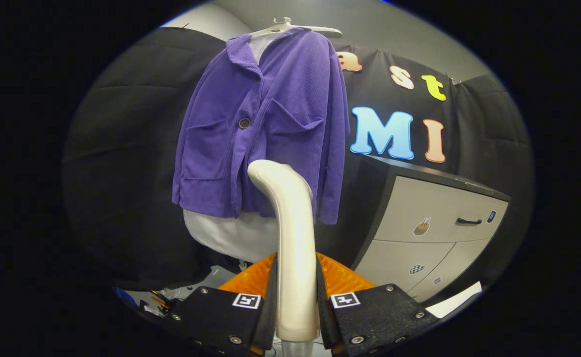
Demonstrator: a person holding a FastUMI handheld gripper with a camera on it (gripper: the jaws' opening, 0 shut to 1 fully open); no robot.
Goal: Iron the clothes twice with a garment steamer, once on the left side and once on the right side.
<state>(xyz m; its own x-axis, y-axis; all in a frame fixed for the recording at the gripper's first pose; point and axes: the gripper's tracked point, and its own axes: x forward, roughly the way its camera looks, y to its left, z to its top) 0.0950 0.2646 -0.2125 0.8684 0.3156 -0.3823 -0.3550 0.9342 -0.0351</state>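
Note:
A purple corduroy jacket (265, 124) hangs on a white hanger (290, 27) over a white garment (231, 235) that shows below its hem. My gripper (296, 292) is shut on the cream handle of the garment steamer (293, 238), both fingers pressing its sides. The steamer rises upright between the fingers and its curved head sits in front of the jacket's lower middle, near the front opening. Whether the head touches the cloth I cannot tell.
A grey cabinet with drawers (434, 233) and a black top stands right of the jacket. Black cloth (122, 173) covers the wall behind and to the left. Small clutter (164, 297) lies low on the left, a white sheet (456, 297) low on the right.

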